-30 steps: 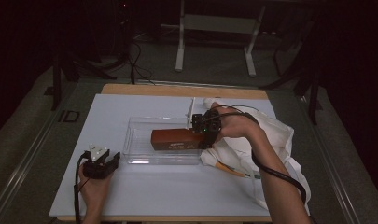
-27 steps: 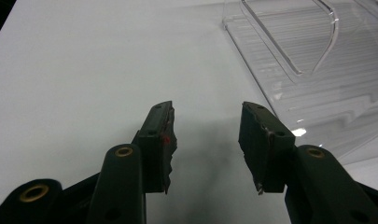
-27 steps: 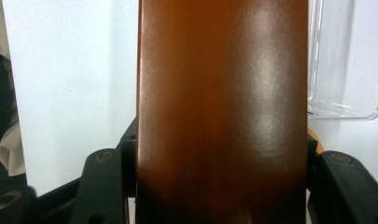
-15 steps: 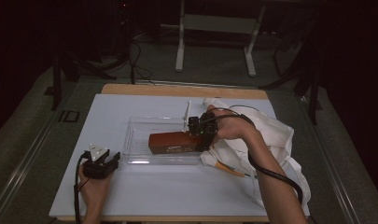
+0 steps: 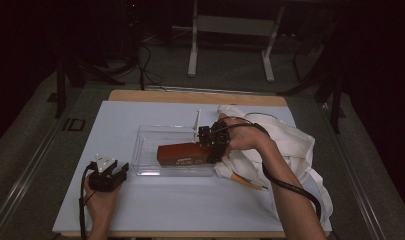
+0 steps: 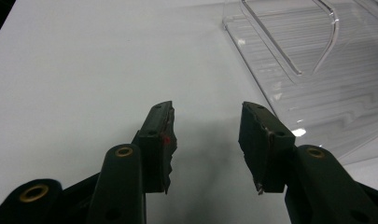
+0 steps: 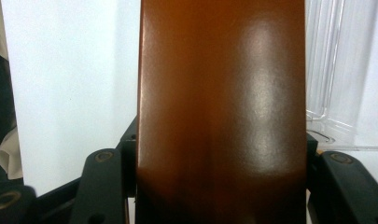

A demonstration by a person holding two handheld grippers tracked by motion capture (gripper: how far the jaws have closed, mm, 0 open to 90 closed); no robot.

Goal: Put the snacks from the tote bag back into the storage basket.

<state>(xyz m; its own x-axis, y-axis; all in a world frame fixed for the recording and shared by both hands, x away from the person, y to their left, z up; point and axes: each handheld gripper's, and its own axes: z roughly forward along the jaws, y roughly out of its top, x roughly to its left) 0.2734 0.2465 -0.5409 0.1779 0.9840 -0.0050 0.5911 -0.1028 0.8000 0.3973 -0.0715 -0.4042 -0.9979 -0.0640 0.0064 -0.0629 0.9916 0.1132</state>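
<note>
High view: the right gripper [image 5: 213,142] sits just right of centre of the frame, jaws clamped on the right end of a brown box [image 5: 182,154]. The box lies lengthwise over the clear plastic tray [image 5: 142,150] at mid-frame; whether it rests on the tray floor or hangs just above it cannot be told. A white upright piece [image 5: 197,124] stands at the tray's far edge.

Right gripper view: the brown box [image 7: 221,107] runs up the centre of the frame, glossy, a black jaw pressed against each side at the bottom. Clear tray wall [image 7: 331,70] at the right edge.

The left gripper [image 5: 108,176] is at lower left of the high view, resting on the white table [image 5: 165,210], near the tray's left end but apart from it. Left gripper view: left gripper [image 6: 207,140] jaws spread, nothing between them; tray [image 6: 317,70] in the upper right.

White cloth [image 5: 295,145] bunched at the right of the table. An orange-handled tool [image 5: 247,181] lies at its lower edge.
</note>
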